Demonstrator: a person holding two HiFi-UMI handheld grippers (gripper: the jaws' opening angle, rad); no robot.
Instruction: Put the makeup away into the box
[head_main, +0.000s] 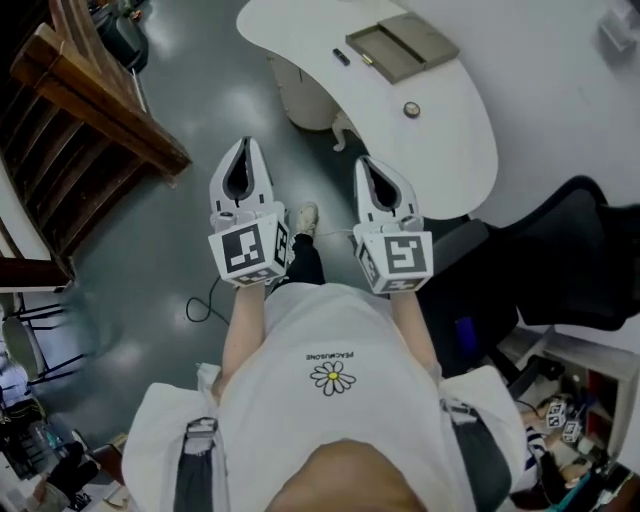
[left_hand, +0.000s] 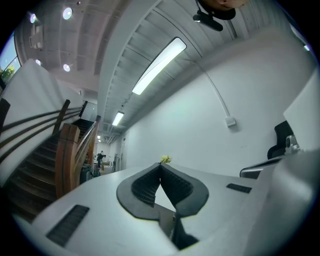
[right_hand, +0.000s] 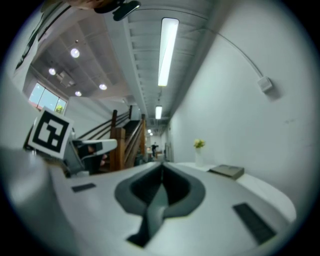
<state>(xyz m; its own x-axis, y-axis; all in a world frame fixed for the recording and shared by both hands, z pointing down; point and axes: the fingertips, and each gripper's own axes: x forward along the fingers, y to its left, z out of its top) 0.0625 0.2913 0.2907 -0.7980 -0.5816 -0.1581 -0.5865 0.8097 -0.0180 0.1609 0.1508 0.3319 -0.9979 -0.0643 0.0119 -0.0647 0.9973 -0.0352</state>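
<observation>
A grey-tan box lies open on the white curved table, with a small dark makeup item to its left and a small round one nearer me. My left gripper and right gripper hang side by side over the floor, short of the table's edge. Both are shut with nothing between the jaws. In the left gripper view the jaws meet at their tips. In the right gripper view the jaws also meet, and the box shows ahead on the right.
A wooden staircase rises at the left. A black office chair stands at the right, close to the table. The table's pedestal and a thin cable are on the grey floor. A vase of yellow flowers stands on the table.
</observation>
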